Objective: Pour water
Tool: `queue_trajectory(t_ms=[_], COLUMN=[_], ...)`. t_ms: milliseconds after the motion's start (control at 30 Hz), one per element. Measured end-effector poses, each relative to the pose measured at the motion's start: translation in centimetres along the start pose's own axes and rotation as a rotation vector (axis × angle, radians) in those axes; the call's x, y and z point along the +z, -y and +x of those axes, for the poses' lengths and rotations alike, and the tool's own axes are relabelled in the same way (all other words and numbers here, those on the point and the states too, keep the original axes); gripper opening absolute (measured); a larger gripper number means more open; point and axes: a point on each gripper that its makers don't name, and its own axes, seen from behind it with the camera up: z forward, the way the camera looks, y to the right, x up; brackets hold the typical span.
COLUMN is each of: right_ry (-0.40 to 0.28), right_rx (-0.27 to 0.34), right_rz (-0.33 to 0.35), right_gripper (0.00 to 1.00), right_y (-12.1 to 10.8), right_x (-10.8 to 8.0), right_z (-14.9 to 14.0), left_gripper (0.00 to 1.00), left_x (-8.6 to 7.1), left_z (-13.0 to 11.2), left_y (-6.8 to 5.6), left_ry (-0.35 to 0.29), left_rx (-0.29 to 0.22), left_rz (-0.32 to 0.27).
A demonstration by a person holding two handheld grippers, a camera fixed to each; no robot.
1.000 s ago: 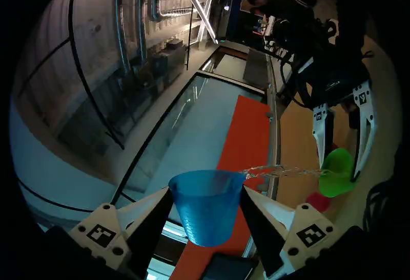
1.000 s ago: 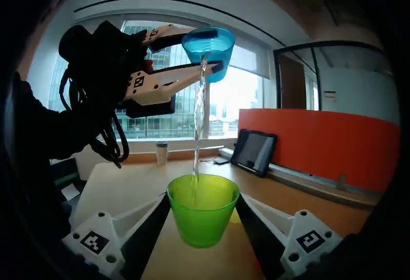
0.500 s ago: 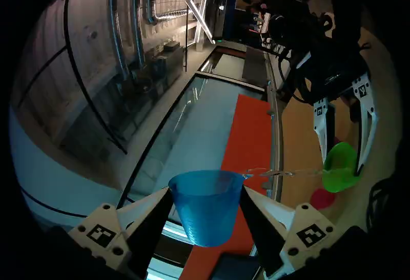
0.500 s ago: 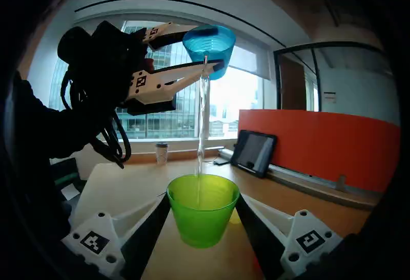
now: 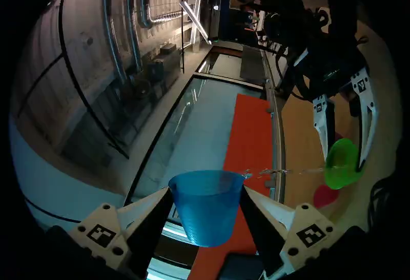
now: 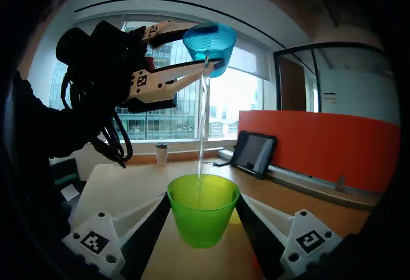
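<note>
- Nearest, the right gripper (image 6: 203, 204) pinches the green cup (image 6: 203, 218) between both fingers, holding it upright over the table (image 6: 123, 185).
- A thin water stream (image 6: 201, 126) falls straight into the green cup. How full the cup is, I cannot tell through its tinted wall.
- Just beyond and high up, the left gripper (image 6: 209, 45) clamps the blue cup (image 6: 211, 39) with both fingers. The cup is tipped so that the stream runs off its lip.
- Farther right, a tablet (image 6: 252, 152) leans propped on the table before an orange partition (image 6: 328, 142).
- Farthest, a paper cup (image 6: 161, 153) stands at the table's far edge by the window (image 6: 154, 124).
</note>
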Motion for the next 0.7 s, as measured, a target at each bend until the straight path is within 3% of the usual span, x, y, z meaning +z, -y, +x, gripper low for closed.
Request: queue_trajectory(t_ms=[700], right_ry=[-0.007], right_rx=[-0.002], right_rz=[-0.006], right_gripper=[0.91], right_y=[-0.26], right_x=[-0.17], right_z=[0.21], left_gripper=[0.86], left_x=[0.48], left_z=[0.33], left_y=[0.43], left_ry=[-0.001], left_rx=[0.097], left_rz=[0.0])
